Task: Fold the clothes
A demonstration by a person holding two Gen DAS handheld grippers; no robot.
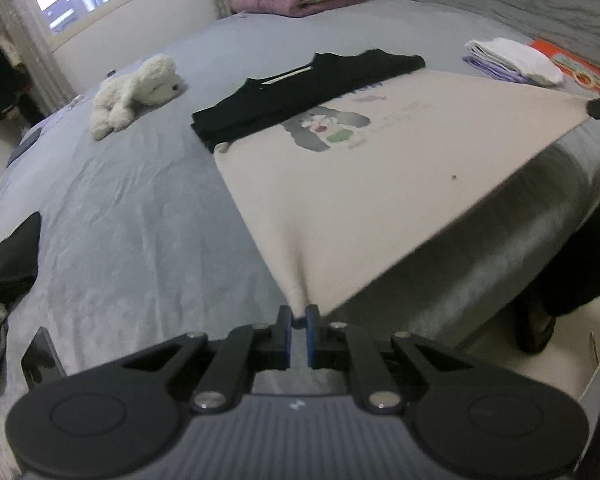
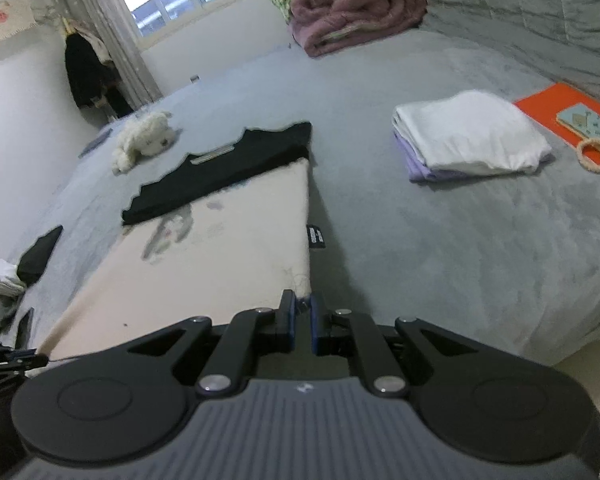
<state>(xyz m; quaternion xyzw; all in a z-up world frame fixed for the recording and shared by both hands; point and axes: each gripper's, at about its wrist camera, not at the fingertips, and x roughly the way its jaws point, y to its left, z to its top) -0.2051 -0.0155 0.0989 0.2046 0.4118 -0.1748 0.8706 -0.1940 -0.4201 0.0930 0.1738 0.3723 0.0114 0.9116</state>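
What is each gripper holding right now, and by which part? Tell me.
Both hold the cream T-shirt. The left gripper is shut on one near corner and the right gripper on the other, stretching that edge taut between them above the bed.

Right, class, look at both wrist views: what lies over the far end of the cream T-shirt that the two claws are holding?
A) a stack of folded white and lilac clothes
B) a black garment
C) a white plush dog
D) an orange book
B: the black garment overlaps the far end of the cream T-shirt, while the plush dog, the folded stack and the orange book all lie apart from it on the bed.
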